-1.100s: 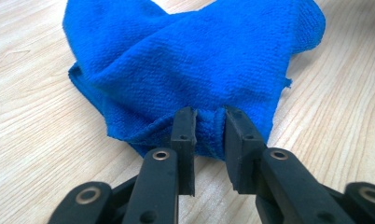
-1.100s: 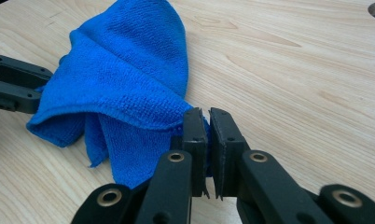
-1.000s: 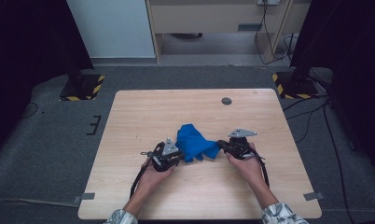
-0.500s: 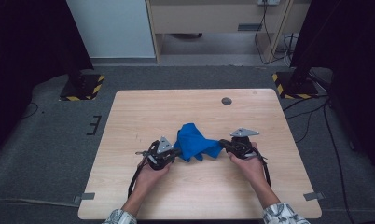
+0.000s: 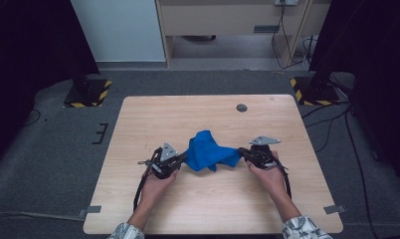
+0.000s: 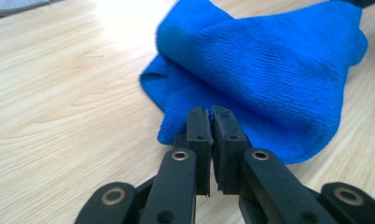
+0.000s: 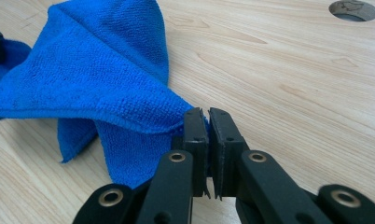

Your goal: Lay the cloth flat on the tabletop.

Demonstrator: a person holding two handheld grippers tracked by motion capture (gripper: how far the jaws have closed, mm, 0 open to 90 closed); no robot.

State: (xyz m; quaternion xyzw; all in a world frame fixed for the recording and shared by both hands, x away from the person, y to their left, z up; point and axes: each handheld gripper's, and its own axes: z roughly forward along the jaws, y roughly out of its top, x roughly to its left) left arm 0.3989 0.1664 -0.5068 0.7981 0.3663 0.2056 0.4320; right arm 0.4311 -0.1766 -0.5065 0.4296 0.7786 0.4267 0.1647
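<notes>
the counter (image 5: 138, 209) is pale wood with a light grain, set on grey carpet in a dim room; dark curtains hang at both sides. at far left a stand base with yellow-and-black striped edges (image 5: 86, 93) sits on the floor, then a white panel (image 5: 116, 30) and a beige cabinet (image 5: 228, 20) along the back wall, with cables trailing down toward a second striped base (image 5: 312, 92) at right. a round dark hole (image 5: 242, 107) lies in the counter near its far edge.

going left to right on the counter: the left tool (image 5: 180, 159), its jaws having just been closing, is clamped on the left corner of a blue cloth (image 5: 208, 152); the cloth lies bunched near the middle of the counter, stretched between both tools; the right tool (image 5: 242, 153) is closed tight on the cloth's right corner.

the high view gives the hands, sleeves and the whole room. the left tool's own view brings up the cloth's (image 6: 269, 70) ribbed weave and a fold rising above the pinched edge at the left tool (image 6: 211, 114). the right tool's view shows a hemmed edge of the cloth (image 7: 97, 79) lifted off the wood, a loose flap hanging under it, the pinch at the right tool (image 7: 206, 115), and the hole (image 7: 353, 10) up close.
</notes>
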